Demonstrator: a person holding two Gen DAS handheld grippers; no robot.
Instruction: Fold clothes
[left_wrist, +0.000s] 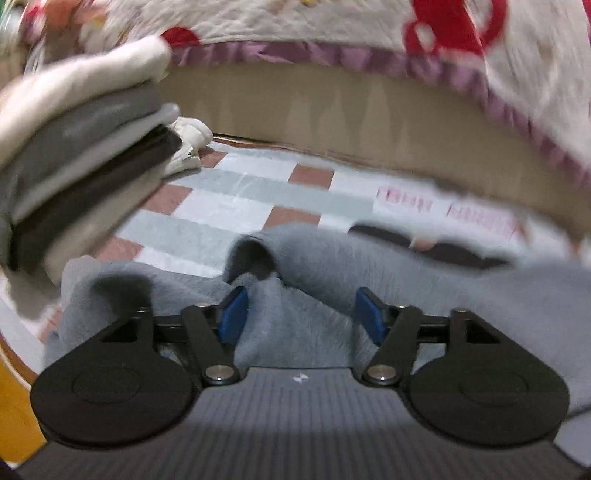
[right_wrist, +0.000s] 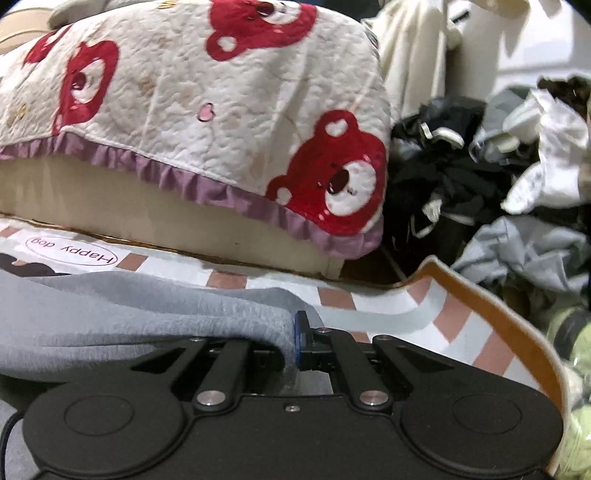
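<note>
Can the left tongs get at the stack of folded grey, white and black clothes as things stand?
Probably yes. The left tongs stand open, with only the fuzzy grey garment bunched between the blue pads. The stack of folded clothes lies close by at the left, nothing between.

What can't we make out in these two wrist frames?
- Left wrist view: the folded stack and the pink print on the mat are motion-blurred; the text is unreadable.
- Left wrist view: the dark patch behind the grey garment is half hidden by it.
- Right wrist view: the right gripper has its left finger buried under grey cloth.
- Right wrist view: the clothes pile is tangled; items can't be separated.
</note>
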